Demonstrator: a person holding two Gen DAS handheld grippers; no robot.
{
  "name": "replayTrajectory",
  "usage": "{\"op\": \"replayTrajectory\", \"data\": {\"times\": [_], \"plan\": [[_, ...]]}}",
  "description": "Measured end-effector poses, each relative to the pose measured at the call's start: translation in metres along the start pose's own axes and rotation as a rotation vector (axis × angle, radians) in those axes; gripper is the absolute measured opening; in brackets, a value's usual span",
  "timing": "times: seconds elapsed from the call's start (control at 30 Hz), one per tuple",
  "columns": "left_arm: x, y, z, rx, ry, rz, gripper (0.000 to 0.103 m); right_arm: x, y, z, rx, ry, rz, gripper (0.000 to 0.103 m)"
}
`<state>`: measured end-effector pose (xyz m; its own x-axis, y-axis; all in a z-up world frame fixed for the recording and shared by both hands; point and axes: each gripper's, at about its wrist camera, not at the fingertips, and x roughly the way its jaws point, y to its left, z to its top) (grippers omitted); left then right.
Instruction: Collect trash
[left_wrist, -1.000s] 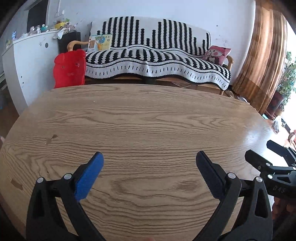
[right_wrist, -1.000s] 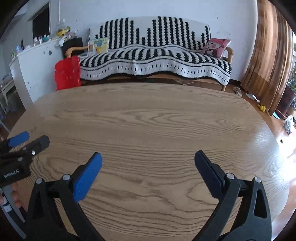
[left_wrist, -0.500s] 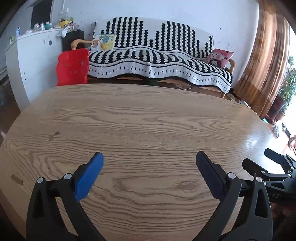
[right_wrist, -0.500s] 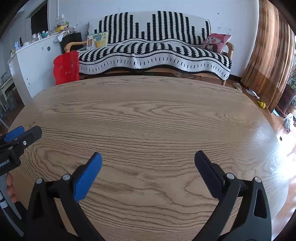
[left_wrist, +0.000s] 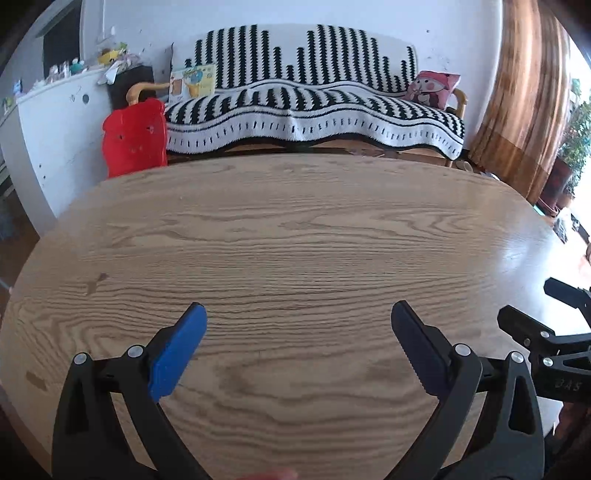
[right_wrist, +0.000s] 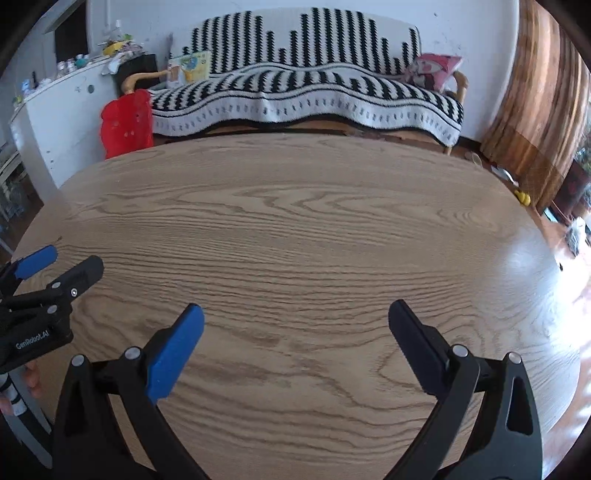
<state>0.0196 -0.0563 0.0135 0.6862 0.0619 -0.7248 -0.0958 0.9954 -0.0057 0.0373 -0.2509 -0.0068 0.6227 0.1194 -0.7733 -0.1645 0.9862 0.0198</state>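
No trash shows in either view. My left gripper (left_wrist: 297, 314) is open and empty above the near part of the oval wooden table (left_wrist: 295, 229). My right gripper (right_wrist: 295, 315) is open and empty above the same table (right_wrist: 295, 221). The right gripper also shows at the right edge of the left wrist view (left_wrist: 535, 306), its jaws apart. The left gripper also shows at the left edge of the right wrist view (right_wrist: 70, 260), its jaws apart.
Beyond the table's far edge stands a sofa (left_wrist: 314, 99) under a black and white striped blanket, with a pink cushion (left_wrist: 434, 88). A red bin (left_wrist: 135, 136) stands beside a white cabinet (left_wrist: 59, 122) at the back left. Brown curtains (left_wrist: 532, 92) hang at the right.
Both views have shifted slightly; the table looks a little further forward in frame. Both grippers stay open and empty.
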Motion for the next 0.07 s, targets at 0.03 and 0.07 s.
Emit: {"op": "replayTrajectory", "data": {"times": [0.03, 0.07], "plan": [[0.0074, 0.0023, -0.0009, -0.011, 0.022, 0.009, 0.097, 0.0067, 0.0002, 0.0003, 0.000, 0.009, -0.016, 0.097], [0.0135, 0.0037, -0.0020, -0.015, 0.040, 0.016, 0.097, 0.0105, 0.0003, -0.0002, -0.001, 0.013, -0.025, 0.097]]}}
